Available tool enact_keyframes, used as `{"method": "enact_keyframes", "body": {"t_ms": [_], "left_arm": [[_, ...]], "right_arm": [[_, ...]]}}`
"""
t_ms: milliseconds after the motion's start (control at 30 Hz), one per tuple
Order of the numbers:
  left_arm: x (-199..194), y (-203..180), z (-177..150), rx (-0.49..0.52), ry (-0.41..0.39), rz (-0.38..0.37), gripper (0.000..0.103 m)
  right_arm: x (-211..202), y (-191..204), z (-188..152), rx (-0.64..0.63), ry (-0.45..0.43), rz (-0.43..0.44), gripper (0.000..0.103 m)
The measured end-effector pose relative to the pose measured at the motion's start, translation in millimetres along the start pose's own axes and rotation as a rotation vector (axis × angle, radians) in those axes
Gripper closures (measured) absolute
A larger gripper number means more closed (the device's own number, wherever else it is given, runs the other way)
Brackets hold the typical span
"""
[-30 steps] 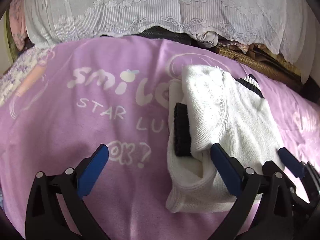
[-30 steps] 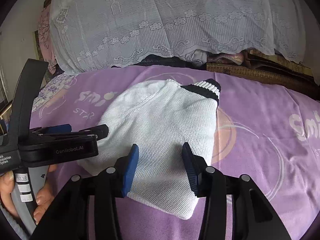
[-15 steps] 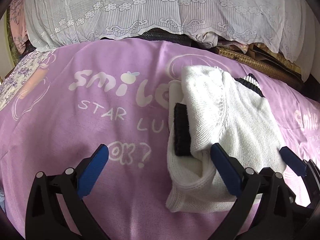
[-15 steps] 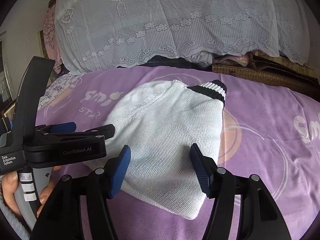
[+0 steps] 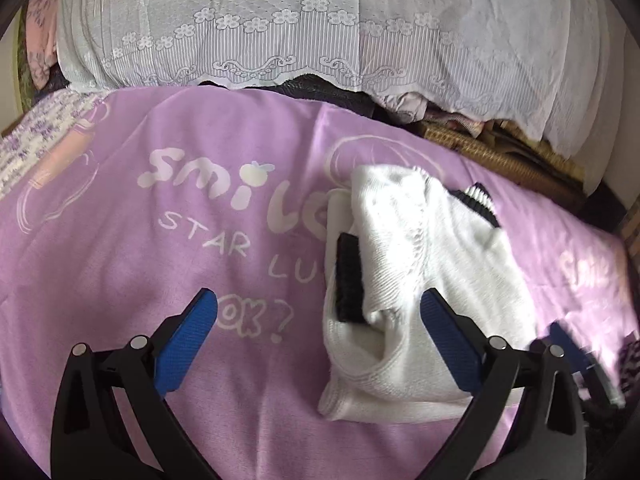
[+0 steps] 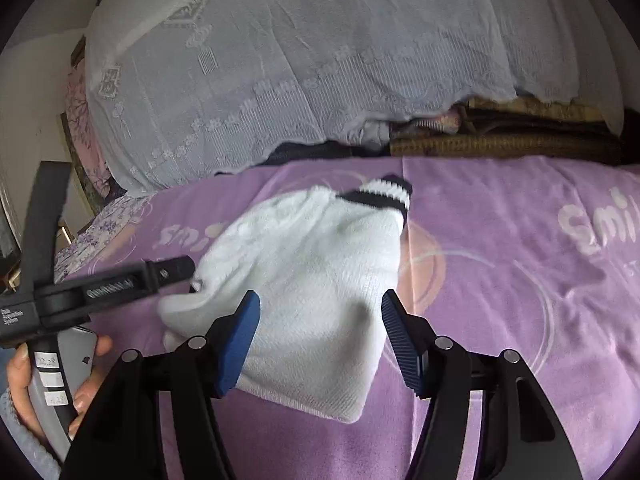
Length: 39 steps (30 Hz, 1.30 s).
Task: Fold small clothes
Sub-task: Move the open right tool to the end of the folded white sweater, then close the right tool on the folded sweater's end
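Note:
A small white knit sweater [image 5: 424, 280] with black trim lies folded on a purple blanket [image 5: 160, 248]; it also shows in the right wrist view [image 6: 316, 280], its black-and-white striped cuff [image 6: 380, 194] at the far end. My left gripper [image 5: 318, 320] is open and empty, its right fingertip beside the sweater's near left edge. My right gripper [image 6: 320, 316] is open and empty, hovering over the sweater's near end. The left gripper's body [image 6: 108, 284] shows at the left of the right wrist view, held by a hand.
The purple blanket [image 6: 520, 280] carries white lettering. A pile draped in white lace cloth [image 5: 320, 40] stands along the back. Woven brown mats [image 6: 500, 144] lie behind the blanket at the right. A floral cloth [image 5: 36, 136] lies at the far left.
My right gripper has opened wider and drawn back from the sweater. The left gripper stays open and has shifted only slightly. The sweater has not moved.

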<state>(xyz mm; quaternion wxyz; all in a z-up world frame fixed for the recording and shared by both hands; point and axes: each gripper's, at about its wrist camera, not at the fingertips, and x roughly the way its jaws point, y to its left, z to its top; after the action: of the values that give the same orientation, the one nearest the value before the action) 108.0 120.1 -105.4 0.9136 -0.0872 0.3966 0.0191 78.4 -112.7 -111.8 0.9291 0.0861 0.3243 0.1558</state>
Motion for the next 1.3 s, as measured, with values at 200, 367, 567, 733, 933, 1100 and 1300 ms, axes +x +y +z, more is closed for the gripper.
{"method": "enact_keyframes", "body": {"t_ms": [200, 367, 567, 733, 933, 1100, 1300], "left_arm": [[35.1, 10.5, -5.3, -0.059, 0.139, -0.026, 0.004], [24.7, 13.6, -4.5, -0.092, 0.13, -0.097, 0.005], [17.7, -3.8, -6.1, -0.044, 0.131, -0.21, 0.005], [51.1, -13.2, -20.1, -0.022, 0.251, -0.211, 0.004], [62.9, 1.4, -6.2, -0.125, 0.262, -0.306, 0.004], [78.7, -4.8, 7.1, -0.13, 0.274, -0.354, 0.004], [91.3, -5.2, 14.4, -0.132, 0.285, -0.419, 0.004]], "right_arm": [[33.2, -25.3, -9.7, 0.149, 0.186, 0.123, 0.025], [32.5, -25.4, -12.5, 0.168, 0.183, 0.166, 0.019], [28.8, -41.2, -11.5, 0.259, 0.156, 0.227, 0.019], [31.0, -49.5, -10.4, 0.313, 0.146, 0.249, 0.018], [43.1, -55.8, -3.4, 0.36, 0.147, 0.265, 0.015], [65.7, -66.3, 13.7, 0.395, 0.167, 0.271, 0.014], [96.3, -68.9, 34.6, 0.373, 0.18, 0.253, 0.014]]}}
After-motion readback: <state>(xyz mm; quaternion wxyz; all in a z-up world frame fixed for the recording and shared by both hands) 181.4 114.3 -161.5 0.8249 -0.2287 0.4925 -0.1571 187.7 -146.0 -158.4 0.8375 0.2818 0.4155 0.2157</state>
